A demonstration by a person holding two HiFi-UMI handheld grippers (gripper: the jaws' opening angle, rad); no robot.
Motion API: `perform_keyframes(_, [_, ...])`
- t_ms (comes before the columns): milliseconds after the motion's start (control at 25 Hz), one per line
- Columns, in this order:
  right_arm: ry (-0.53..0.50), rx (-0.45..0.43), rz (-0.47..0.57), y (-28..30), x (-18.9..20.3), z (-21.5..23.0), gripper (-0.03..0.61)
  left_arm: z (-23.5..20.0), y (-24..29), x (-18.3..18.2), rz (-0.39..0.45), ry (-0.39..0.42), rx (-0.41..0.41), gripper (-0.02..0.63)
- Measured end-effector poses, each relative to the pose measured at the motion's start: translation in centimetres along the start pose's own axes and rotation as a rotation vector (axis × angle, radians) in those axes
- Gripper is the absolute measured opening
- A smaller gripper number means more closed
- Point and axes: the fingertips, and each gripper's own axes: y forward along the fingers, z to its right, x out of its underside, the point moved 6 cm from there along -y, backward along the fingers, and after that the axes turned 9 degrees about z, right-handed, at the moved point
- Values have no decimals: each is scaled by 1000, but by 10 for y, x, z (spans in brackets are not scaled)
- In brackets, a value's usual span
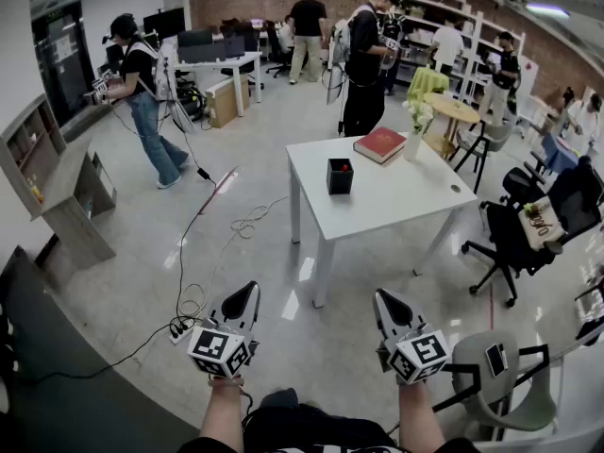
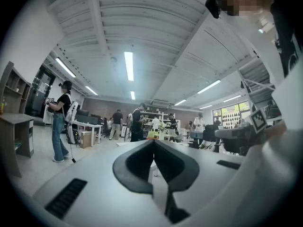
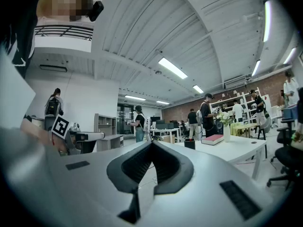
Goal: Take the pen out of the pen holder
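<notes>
A black square pen holder [image 1: 340, 176] stands upright on a white rectangular table [image 1: 396, 201], toward its left edge, with a red-tipped pen [image 1: 345, 167] sticking up inside it. Behind it, near the table's far edge, a red hardcover book [image 1: 379, 144] lies flat just beside a white vase of pale flowers [image 1: 413, 140]. Both tools are well apart from the table, over the grey floor and pointing level toward it. The left gripper [image 1: 253, 289] has its fingers pressed together on nothing. The right gripper [image 1: 380, 296] also has its fingers closed tip to tip and empty.
</notes>
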Motion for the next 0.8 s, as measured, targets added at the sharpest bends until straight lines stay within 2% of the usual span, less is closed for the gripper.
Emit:
perform_keyframes(480, [11,11,7,-10,0,7,8,8,3,2,-6,-13,1,3])
perform_keyframes(800, [84,52,6,-9,10,24,8,8,11,13,-33,-23,-7,3])
